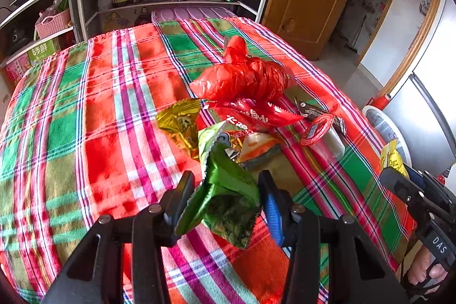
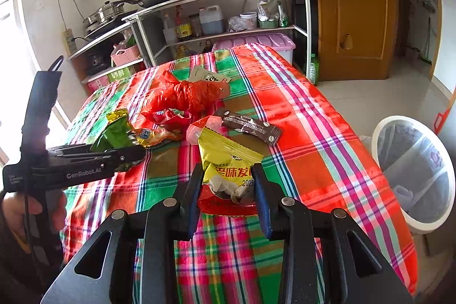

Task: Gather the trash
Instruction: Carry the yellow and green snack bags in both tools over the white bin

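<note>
Wrappers (image 1: pixel 225 190) (image 2: pixel 228 175) pinched in both grippers.

Bright daylight from the left, fisheye-bent edges, dark corners

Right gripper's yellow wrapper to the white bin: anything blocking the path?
Nothing visible does. The right gripper holds the yellow snack wrapper over the plaid tablecloth's edge; the white lined trash bin sits open on the floor to its right.

The left gripper (image 1: pixel 225 195) pinches a green wrapper (image 1: pixel 225 190) between its fingers (image 1: pixel 182 190) above the plaid tablecloth (image 1: pixel 85 133).
</note>
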`<state>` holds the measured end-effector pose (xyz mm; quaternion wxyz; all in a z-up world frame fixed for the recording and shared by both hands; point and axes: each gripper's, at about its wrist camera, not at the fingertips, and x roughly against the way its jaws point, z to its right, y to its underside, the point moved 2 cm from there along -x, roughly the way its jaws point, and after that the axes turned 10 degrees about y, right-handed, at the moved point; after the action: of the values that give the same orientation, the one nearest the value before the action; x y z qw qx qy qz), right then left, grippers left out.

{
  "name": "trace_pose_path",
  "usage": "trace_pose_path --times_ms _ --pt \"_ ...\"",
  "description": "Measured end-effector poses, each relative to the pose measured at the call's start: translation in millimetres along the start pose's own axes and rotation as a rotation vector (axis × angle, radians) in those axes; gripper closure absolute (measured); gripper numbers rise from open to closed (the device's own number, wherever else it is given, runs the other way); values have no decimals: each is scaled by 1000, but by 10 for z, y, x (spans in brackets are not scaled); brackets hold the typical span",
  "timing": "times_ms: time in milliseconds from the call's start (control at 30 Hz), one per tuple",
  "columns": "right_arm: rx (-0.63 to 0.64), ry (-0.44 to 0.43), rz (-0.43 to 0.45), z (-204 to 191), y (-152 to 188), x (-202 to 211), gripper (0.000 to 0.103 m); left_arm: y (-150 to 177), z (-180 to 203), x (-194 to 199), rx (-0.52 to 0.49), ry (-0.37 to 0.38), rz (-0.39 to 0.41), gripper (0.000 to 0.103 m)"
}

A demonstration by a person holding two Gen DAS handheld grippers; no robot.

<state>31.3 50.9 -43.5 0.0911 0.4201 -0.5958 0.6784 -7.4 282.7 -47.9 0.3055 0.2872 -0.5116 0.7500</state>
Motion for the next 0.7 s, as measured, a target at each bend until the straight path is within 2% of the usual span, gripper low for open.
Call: trace_pose_path --times_ms 200,300,467,700 --pt "-3 -16 14 80 39 70 69 190 -18 227 49 -30 37 55" --pt "-7 -21 20 141 52 97 69 228 73 326 40 -30 57 55" --pt "-19 -4 42 305 51 202 69 105 437 361 -44 7 82 55" --pt "-54 65 71 723 37 398 69 -160 1098 160 -185 117 96 55"
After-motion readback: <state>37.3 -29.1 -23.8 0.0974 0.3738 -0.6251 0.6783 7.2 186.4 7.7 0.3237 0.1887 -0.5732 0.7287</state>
